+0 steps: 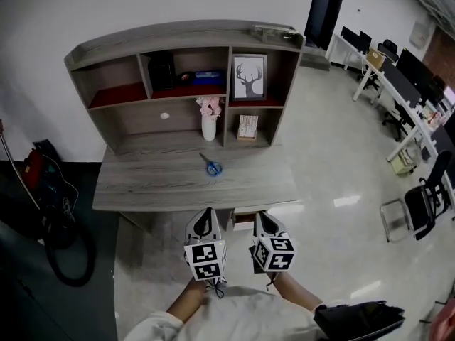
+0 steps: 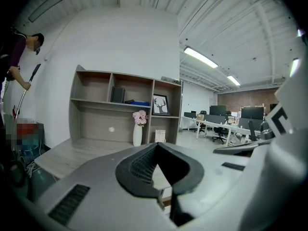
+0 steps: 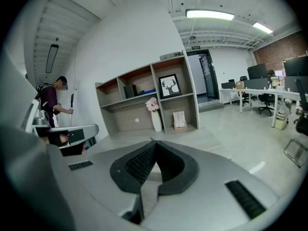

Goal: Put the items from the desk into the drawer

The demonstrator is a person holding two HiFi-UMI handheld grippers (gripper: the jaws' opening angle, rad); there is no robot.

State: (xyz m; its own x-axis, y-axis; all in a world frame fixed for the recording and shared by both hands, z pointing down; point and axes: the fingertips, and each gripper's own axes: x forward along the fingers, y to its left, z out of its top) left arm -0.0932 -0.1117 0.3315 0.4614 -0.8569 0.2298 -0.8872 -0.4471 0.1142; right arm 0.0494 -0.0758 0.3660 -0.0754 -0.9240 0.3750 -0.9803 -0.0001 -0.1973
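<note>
Head view: scissors (image 1: 211, 166) central on desk (image 1: 142, 185)

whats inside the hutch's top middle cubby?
A black upright box stands at its left and a flat blue item lies at its right, on a red liner. A small dark thing between them is too blurred to name. The back corners behind them are covered.
</note>
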